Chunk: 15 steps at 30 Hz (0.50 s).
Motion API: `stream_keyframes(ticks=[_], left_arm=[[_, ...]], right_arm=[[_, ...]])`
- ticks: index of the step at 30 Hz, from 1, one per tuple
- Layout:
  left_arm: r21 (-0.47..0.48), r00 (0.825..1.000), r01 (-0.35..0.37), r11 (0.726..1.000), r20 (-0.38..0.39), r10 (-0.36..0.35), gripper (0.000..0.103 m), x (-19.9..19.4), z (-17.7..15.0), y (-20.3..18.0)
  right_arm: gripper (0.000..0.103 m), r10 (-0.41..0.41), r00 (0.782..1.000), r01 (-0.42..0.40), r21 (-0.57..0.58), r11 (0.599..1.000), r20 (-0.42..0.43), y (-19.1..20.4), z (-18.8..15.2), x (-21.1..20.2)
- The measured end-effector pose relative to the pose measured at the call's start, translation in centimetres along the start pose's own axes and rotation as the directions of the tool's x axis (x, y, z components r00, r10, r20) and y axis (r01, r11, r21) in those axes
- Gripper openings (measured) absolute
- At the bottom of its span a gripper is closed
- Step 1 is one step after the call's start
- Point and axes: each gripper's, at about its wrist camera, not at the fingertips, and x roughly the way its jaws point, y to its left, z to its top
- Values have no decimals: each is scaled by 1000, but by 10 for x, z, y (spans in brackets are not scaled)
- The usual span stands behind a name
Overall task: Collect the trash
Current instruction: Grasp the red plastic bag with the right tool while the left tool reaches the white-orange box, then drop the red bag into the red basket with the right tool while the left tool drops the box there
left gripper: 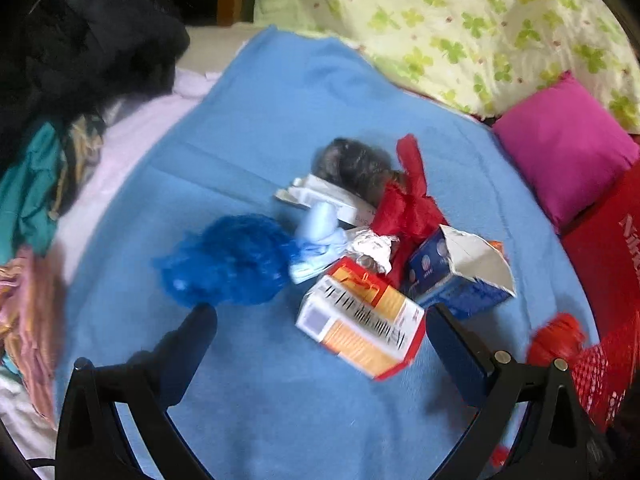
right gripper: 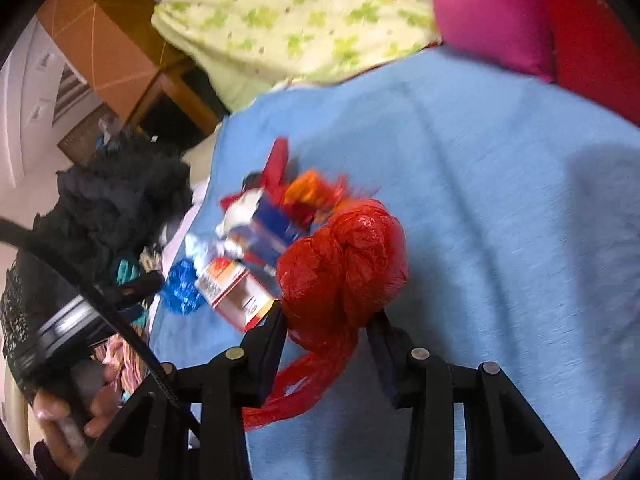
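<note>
While the right gripper (right gripper: 326, 334) has its fingers clamped on a red bag (right gripper: 344, 264) above the blue blanket (right gripper: 500, 200), the left gripper (left gripper: 320, 320) hovers with fingers apart. Trash lies piled at its 12 o'clock: an orange box (left gripper: 360, 330), a blue carton (left gripper: 460, 276), foil (left gripper: 370, 250) and a blue wad (left gripper: 228, 260).

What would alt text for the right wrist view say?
The right tool grips a crumpled red plastic bag above a blue blanket. Behind it lies a blurred trash pile with a small carton and a blue wad.
</note>
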Motion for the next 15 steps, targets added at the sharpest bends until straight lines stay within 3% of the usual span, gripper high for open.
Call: stream_keyframes(ticks=[8,13,15], left_arm=[[-100,996,6,995,-83,-14,103,39,9,-16],[-138,988,-27,990,-155,6,103,62,-2,-21],[-165,982,-21,986,-190,-11,90,69,-10,-18]], right_arm=[[43,-9,998,9,0,1000,67,-19,16,-33],[43,-3,997,1,22,1000,75,-30,23,-43],[43,-15,997,14,15,1000,75,-34,21,-47]])
